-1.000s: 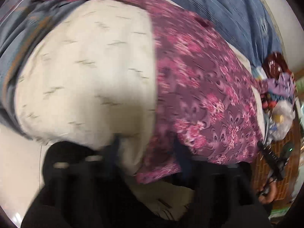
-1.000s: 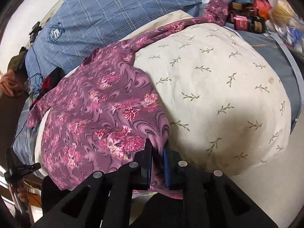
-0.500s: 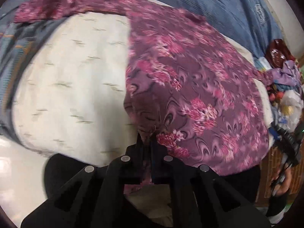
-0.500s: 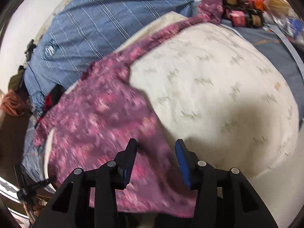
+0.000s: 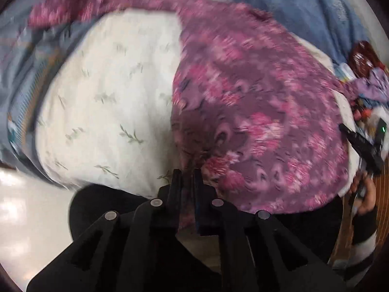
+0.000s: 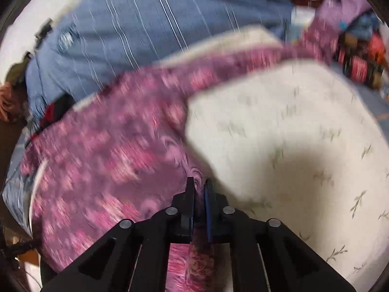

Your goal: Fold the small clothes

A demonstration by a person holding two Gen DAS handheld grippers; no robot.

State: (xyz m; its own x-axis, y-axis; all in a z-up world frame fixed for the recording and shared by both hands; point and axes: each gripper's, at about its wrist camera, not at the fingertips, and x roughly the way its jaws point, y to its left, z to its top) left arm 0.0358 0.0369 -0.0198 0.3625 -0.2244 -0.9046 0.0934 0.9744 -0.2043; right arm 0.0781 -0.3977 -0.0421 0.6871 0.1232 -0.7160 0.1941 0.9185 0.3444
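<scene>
A purple garment with pink flowers [image 5: 255, 112] lies spread over a white pillow with a leaf print [image 5: 109, 112]. My left gripper [image 5: 187, 172] is shut on the garment's near edge, with cloth pinched between its fingers. In the right wrist view the same garment [image 6: 109, 160] covers the left half of the pillow [image 6: 304, 146]. My right gripper [image 6: 199, 182] is shut on another part of the near edge, and cloth hangs down between its fingers. Both views are blurred by motion.
A blue checked bedsheet [image 6: 158, 24] lies behind the pillow. A pile of clothes and packets [image 6: 359, 56] sits at the far right. In the left wrist view the other gripper and hand [image 5: 364, 165] show at the right edge. White floor [image 5: 26, 214] is at lower left.
My right gripper was open half a second ago and has shut on the garment's edge. My left gripper stays shut on the garment. Both views have shifted.
</scene>
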